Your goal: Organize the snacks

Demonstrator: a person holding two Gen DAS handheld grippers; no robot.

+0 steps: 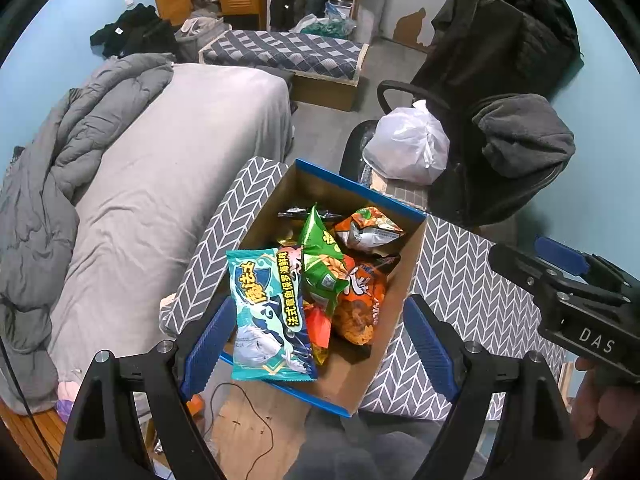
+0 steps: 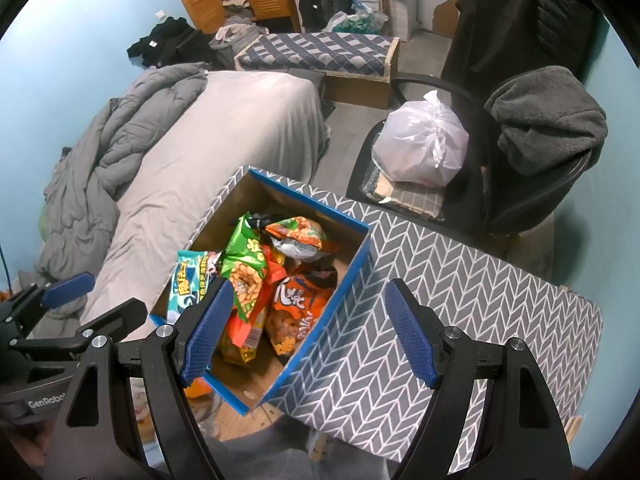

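Note:
A cardboard box with a blue rim [image 1: 400,300] [image 2: 340,280] stands on a small table with a grey herringbone cloth [image 1: 460,272] [image 2: 440,280]. It holds several snack bags: a teal bag [image 1: 268,312] [image 2: 184,284] leaning on its near left wall, a green bag [image 1: 320,264] [image 2: 244,264], orange bags [image 1: 360,304] [image 2: 296,308]. My left gripper [image 1: 320,344] is open and empty just above the box's near side. My right gripper [image 2: 308,332] is open and empty over the box's right wall; it also shows in the left wrist view [image 1: 560,276].
A bed with grey sheet and duvet [image 1: 160,180] [image 2: 192,152] lies left of the table. A black chair with a white plastic bag [image 1: 408,148] [image 2: 424,148] and a grey garment [image 2: 548,120] stands behind it. A low patterned bench [image 1: 288,56] is further back.

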